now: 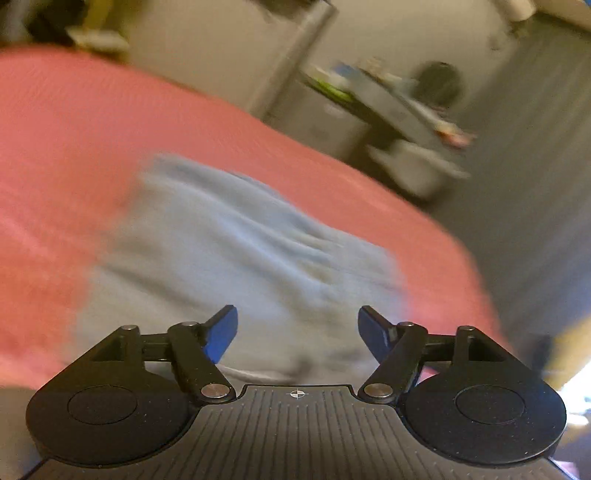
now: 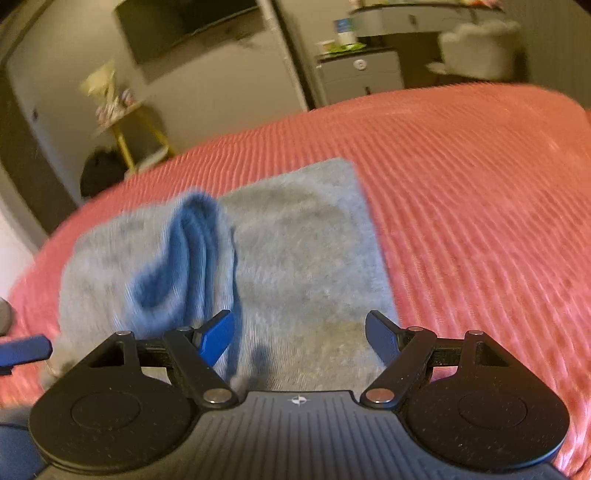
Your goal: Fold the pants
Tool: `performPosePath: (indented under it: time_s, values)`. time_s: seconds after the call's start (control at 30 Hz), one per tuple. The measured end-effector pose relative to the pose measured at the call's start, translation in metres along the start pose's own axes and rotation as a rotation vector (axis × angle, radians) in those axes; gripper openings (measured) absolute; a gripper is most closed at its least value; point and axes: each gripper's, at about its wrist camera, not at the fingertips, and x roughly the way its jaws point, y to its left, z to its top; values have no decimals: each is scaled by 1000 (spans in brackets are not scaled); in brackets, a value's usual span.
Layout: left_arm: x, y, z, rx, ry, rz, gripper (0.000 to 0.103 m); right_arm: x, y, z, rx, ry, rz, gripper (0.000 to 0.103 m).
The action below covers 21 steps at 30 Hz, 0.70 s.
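Observation:
Light grey-blue pants (image 1: 229, 251) lie folded on a red ribbed bedspread (image 1: 55, 147); the left wrist view is blurred. My left gripper (image 1: 297, 314) hovers over their near end, open, with nothing between its blue fingers. In the right wrist view the pants (image 2: 306, 258) form a rough rectangle, and a darker blue bunched fold (image 2: 181, 258) stands up on their left half. My right gripper (image 2: 299, 317) is open above the near edge, nothing pinched. A blue finger (image 2: 26, 349) of the left gripper pokes in at the left edge, beside the pants.
The bedspread (image 2: 480, 203) stretches wide to the right of the pants. Beyond the bed stand a grey drawer cabinet (image 2: 360, 75), a white chair (image 2: 480, 48), a yellow-legged side table (image 2: 125, 122) and a dark wall screen (image 2: 188, 26). The bed's edge drops to dark floor (image 1: 535, 221).

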Motion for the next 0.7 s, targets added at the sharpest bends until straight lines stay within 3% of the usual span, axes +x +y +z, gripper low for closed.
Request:
performPosePath:
  time_s: [0.13,0.23,0.3,0.43,0.5,0.6,0.7]
  values:
    - [5,27,-9,-50,-26,182,79,-12,-33,6,254,-26,199,79]
    - [17,41,-16,-88,-15,305,77,-3,-45,7,400,43,359,79]
    - [18,45,-14,-108,-10,283,78,11,-42,10,429,116,415,79]
    - [14,49,-13,-123,-37,272,78,50,-21,16,387,251,403,84]
    - [14,51,-14,-142,-43,266,78,65,-11,18,371,283,418,89]
    - [13,53,-15,-164,-48,259,78,89,4,17,387,372,519,95]
    - [10,54,-17,-189,-67,245,78,102,21,16,337,389,514,98]
